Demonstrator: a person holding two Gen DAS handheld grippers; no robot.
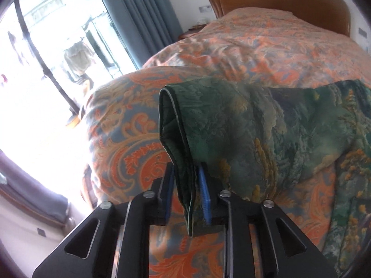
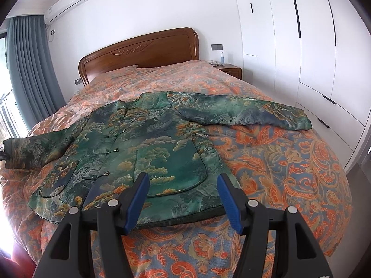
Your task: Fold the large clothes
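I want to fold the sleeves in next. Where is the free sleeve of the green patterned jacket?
In the right wrist view, the free sleeve stretches rightward across the orange paisley bedspread, toward the white wardrobe.

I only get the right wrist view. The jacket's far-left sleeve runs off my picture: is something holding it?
Observer: Yes. The left tool has the cuff of the green jacket between its blue pads.
Operator: Is the cuff lying flat?
Observer: No, it stands raised off the bedspread.
Operator: What's past that end?
Observer: A bright window beside a grey-blue curtain.
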